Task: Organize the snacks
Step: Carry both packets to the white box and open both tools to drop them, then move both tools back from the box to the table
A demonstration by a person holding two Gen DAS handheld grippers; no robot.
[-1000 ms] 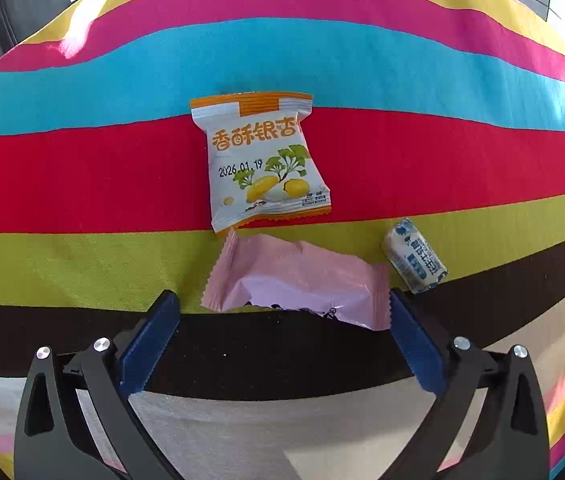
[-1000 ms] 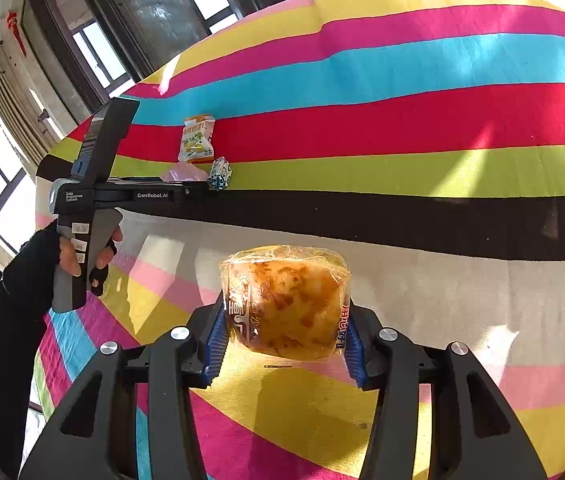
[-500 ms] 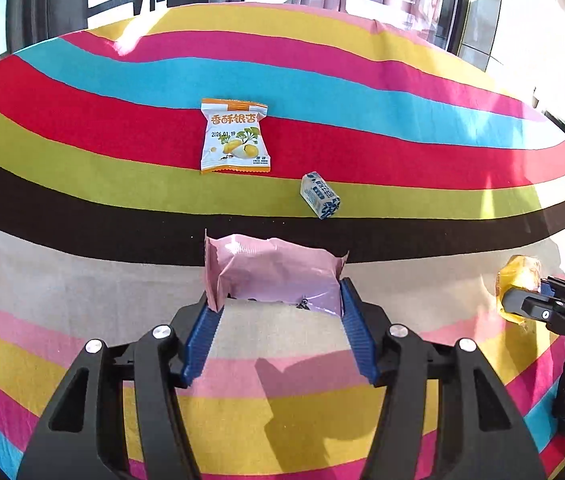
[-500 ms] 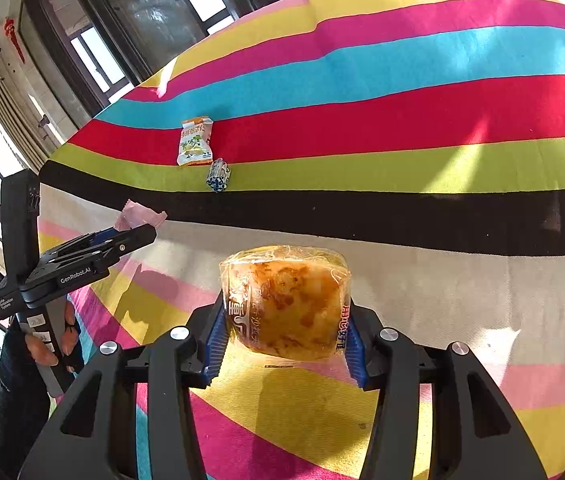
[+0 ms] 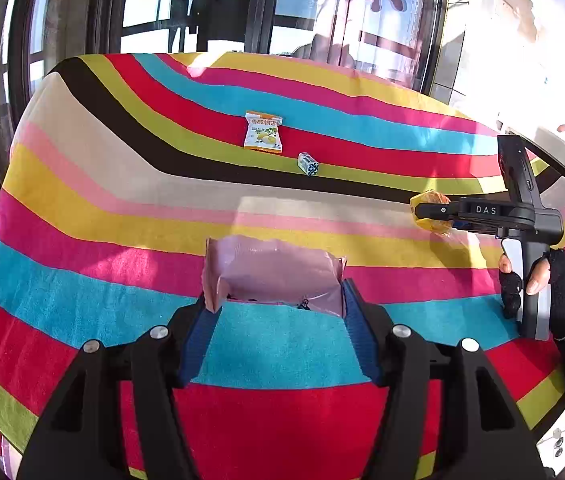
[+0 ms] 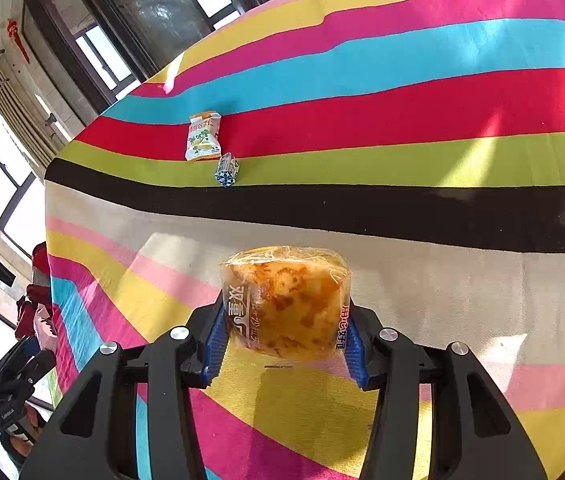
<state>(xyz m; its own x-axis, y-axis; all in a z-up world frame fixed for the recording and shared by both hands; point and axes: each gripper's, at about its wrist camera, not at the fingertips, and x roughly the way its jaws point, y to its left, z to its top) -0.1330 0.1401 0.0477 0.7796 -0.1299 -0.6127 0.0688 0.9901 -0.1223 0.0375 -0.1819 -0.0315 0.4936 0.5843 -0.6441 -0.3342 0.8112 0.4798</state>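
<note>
the left gripper (image 5: 278,304) pinches a pink snack packet (image 5: 272,272) by its two ends between blue pads, the jaws easing slightly apart around it while the pads press the wrapper; the packet is sealed and opaque, so its contents cannot be told. it hangs clear above the striped cloth (image 5: 102,208) that covers the table.

the right gripper (image 6: 284,344) is clamped on a clear-wrapped pastry (image 6: 284,300), golden-brown and flaky inside its transparent film, with printed characters down both sides of the wrap. in the left wrist view the same gripper (image 5: 422,212) sits at three o'clock, held by a gloved hand (image 5: 538,276), the yellow pastry (image 5: 428,212) at its tip.

farther out on the cloth, at twelve o'clock from the left gripper, a white and orange ginkgo snack bag (image 5: 263,132) lies flat on the red stripe, sealed. just beside it, toward four o'clock, a small blue and white wrapped candy (image 5: 307,163) rests on the green stripe, apart from the bag. from the right wrist view the bag (image 6: 202,136) and the candy (image 6: 227,170) lie at eleven o'clock, well apart from both grippers.

windows (image 5: 210,4) stand beyond the table's far edge.
</note>
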